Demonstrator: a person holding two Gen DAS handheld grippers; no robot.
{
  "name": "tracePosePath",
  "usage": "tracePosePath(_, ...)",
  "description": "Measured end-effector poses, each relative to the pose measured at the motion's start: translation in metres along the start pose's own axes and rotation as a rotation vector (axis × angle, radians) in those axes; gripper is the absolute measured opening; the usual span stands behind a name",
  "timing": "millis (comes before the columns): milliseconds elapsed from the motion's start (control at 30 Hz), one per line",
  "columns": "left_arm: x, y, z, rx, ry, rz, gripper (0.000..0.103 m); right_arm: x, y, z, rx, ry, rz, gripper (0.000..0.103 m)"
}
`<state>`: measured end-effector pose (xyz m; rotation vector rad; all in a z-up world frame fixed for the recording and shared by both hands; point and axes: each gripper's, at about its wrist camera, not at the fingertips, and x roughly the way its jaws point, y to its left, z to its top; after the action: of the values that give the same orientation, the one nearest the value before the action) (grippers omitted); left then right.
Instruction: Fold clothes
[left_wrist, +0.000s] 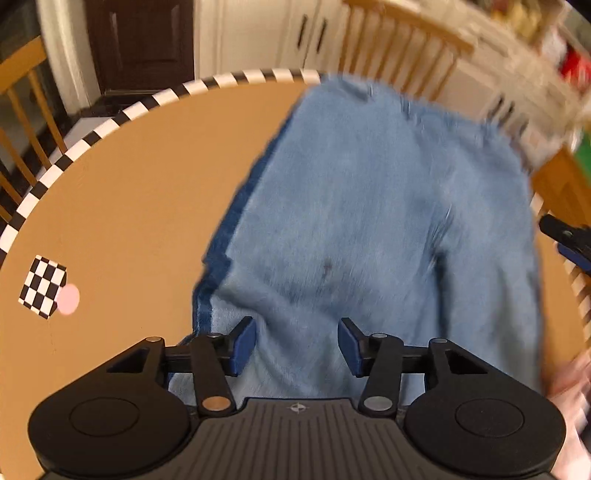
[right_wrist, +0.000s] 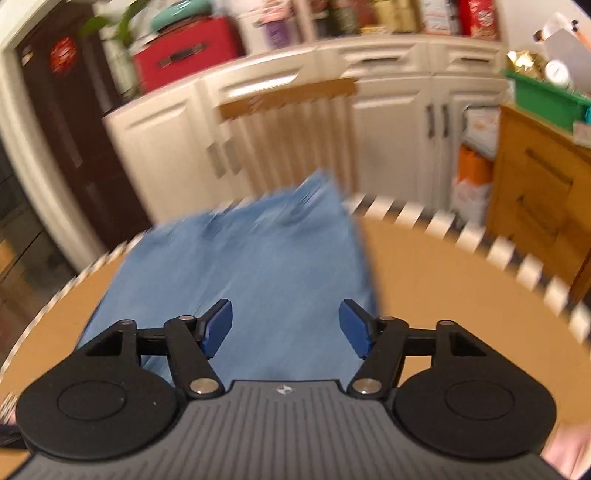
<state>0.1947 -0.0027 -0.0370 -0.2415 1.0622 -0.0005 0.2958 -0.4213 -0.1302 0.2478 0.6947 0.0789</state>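
Jeans on table, chairs behind

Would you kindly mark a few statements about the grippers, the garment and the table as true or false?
1. The left gripper is shut on the garment. False: its jaws stand apart, with nothing clamped.
2. The blue garment lies on the round table. True.
3. The right gripper has its jaws open. True.
4. The garment is red. False: it is light blue, with a darker blue edge.
5. A checkerboard marker sits on the table left of the garment. True.
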Motion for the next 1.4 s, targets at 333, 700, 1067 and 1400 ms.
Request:
tracePosePath(333,0.069,-0.02,0.042,0.105,-0.029,0.01,0.051,0.104,-0.037,0.051,0.06,0.105,-0.022,0.04)
tracePosePath(700,0.111,-0.052,0.07,0.128,-0.099,0.079,0.053,0.143,-0.057,0.079,0.239,0.038,-0.058,0.007)
tracePosePath(1067,0.085,-0.058,0.055,0.226,-0.144,0.02,0.05,0.077,-0.054,0.06,0.142,0.073,-0.007,0.057)
tracePosePath(1400,-0.044,-0.088,-0.155,1.093,-0.38,-0.179,0.057,-0.103,-0.021,-0.088,-0.091,0.234,0.25,0.075)
